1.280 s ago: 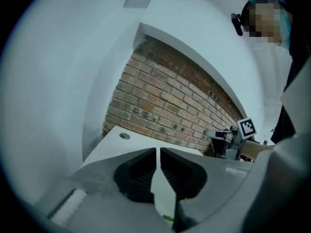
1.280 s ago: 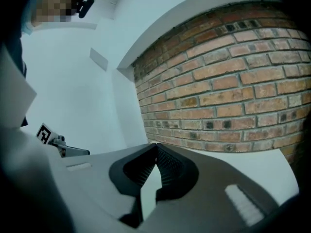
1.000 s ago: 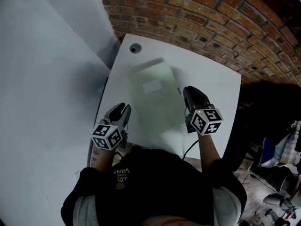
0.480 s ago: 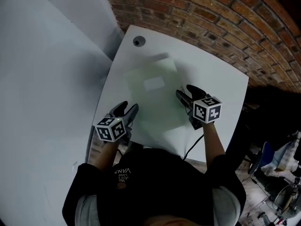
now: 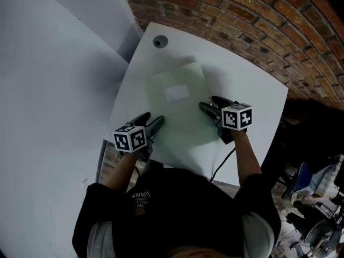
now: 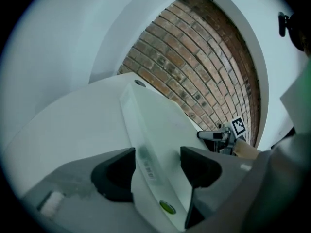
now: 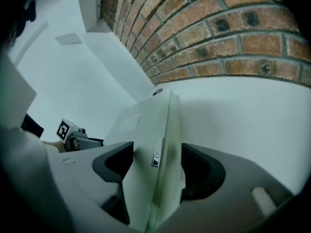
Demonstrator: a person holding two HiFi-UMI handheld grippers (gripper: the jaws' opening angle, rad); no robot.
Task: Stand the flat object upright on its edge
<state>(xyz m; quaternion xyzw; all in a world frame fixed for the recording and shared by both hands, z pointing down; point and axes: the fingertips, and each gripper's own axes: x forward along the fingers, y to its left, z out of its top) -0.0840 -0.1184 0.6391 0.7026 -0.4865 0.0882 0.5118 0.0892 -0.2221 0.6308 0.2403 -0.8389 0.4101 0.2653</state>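
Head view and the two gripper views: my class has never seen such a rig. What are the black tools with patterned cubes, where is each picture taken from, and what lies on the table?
A person holds a two-jaw gripper in each hand; the patterned cubes are part of them. The head view comes from a camera on the person's head, looking down. Each gripper view looks along that gripper's own jaws. On the white table lies one pale green flat object, broad face up. The left gripper and right gripper each have an edge of it between their jaws, which are opening and not pressing, so nothing is held.
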